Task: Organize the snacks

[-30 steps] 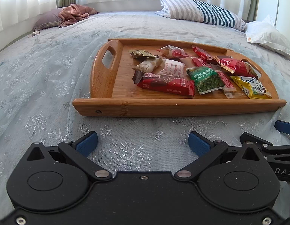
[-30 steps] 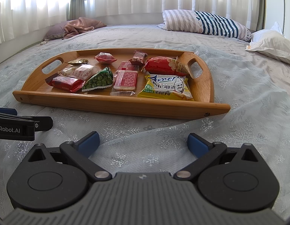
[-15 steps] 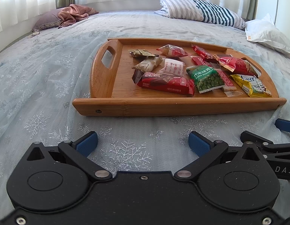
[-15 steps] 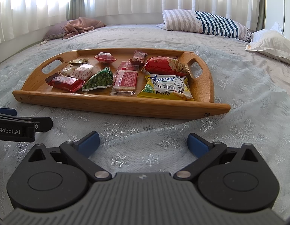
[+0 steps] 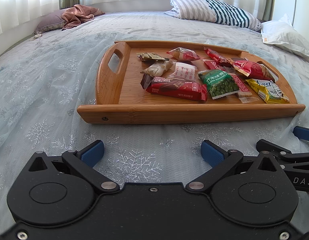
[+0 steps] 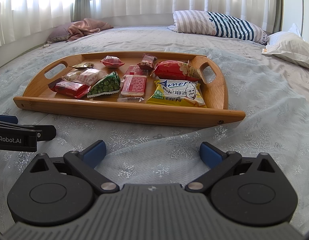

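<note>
Two tools: we hold the left tool (image 5: 152,150) and the right tool (image 6: 152,150) low over the bed, side by side, both short of the tray.
Left tool state: its blue-tipped fingers (image 5: 93,153) are spread wide, with nothing between them but bedspread.
Right tool state: spread wide too, nothing pinched (its tips also show at the right edge of the left view).
Tray: a wooden tray (image 6: 122,111) with cut-out handles lies flat on the bed (image 6: 264,104), just ahead of both tools.
Snacks: all the packets we can see lie inside the tray, none on the bedspread.
Front row: a long red bar (image 5: 177,88) on the left, a green pea packet (image 6: 105,85) beside it and partly resting against it, a red-printed clear cracker pack (image 6: 134,85), and a yellow packet (image 6: 177,94) at the right end.
Behind them: a plump red pouch (image 6: 175,70) lies next to the right handle, touching the yellow packet's far edge.
Middle: a white packet with red print (image 5: 184,72) and a pale beige wrapper (image 5: 158,69) sit behind the red bar.
Far side: a gold-brown wrapper (image 5: 151,57), a small red-and-white sweet (image 6: 111,61) and a dark red candy (image 6: 148,62).
Bedding: a striped pillow (image 6: 220,26) and a white pillow (image 6: 290,48) lie well beyond the tray (a pink cloth (image 5: 78,16) is bunched at the far left).
</note>
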The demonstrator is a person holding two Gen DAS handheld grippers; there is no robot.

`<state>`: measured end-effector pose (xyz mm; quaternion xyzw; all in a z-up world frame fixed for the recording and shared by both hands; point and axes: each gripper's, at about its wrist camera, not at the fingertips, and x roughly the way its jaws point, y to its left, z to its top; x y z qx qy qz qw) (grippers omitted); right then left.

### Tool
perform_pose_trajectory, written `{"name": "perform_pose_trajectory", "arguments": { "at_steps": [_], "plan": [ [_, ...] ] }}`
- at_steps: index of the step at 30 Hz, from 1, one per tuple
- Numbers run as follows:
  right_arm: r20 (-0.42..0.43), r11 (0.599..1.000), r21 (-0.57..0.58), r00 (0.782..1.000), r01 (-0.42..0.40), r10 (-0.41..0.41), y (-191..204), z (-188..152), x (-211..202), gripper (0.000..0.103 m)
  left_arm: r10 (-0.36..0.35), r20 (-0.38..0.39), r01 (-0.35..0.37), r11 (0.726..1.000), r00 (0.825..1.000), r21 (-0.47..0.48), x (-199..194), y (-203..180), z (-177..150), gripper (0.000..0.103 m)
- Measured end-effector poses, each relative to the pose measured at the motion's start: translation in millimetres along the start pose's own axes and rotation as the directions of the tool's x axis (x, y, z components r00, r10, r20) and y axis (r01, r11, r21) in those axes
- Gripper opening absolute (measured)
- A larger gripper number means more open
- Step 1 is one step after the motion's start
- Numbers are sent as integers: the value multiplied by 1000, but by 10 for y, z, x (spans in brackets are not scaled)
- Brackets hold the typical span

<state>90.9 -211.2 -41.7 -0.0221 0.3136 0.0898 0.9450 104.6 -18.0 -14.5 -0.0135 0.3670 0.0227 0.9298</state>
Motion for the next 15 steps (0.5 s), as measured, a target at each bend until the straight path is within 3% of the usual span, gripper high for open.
{"name": "perform_pose_trajectory", "arguments": {
  "at_steps": [15],
  "plan": [
    [0, 1000, 0, 1000, 0, 0, 0, -1, 0, 103, 15, 8, -15, 1000, 1000, 7, -6, -28, -10, 103]
  ]
}}
